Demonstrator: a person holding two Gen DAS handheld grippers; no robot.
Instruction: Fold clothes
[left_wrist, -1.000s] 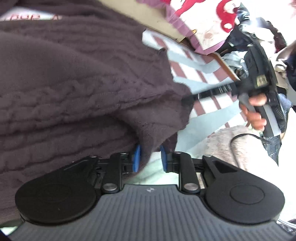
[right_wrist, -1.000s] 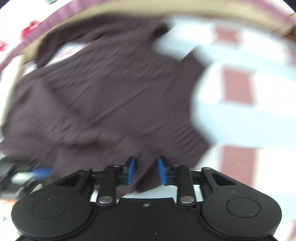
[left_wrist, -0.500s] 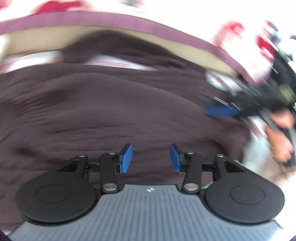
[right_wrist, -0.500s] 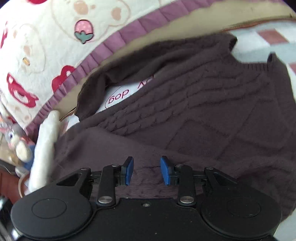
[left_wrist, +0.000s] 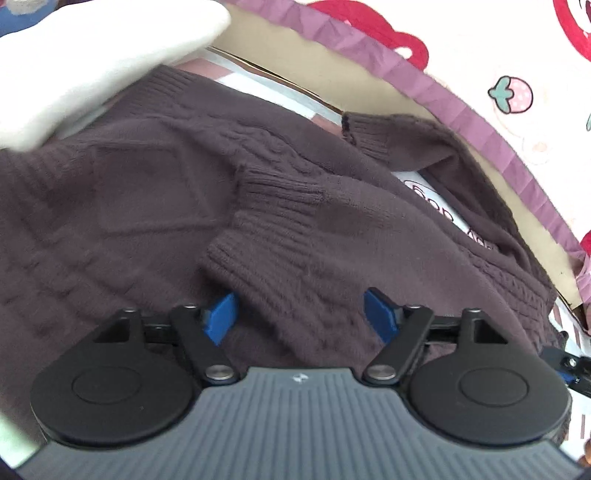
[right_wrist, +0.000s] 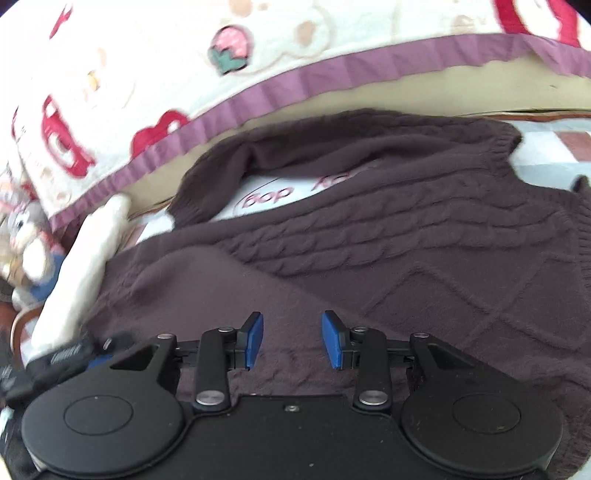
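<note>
Checked bedding under a cable-knit brown sweater, ribbed cuff folded over.

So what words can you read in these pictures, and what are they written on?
"Bop" in a pink oval: on the white cloth showing at the neck of the brown sweater.
A second pink word beside it: too blurred and covered to read.
Pale lettering on the other gripper's black body: too blurred.
The blanket shows pictures only.

- I see a dark brown sweater: thick matt cable knit, ribbed cuffs.
- My left gripper has matt black plastic arms, blue pads.
- Printed blanket looks soft, fleecy.
</note>
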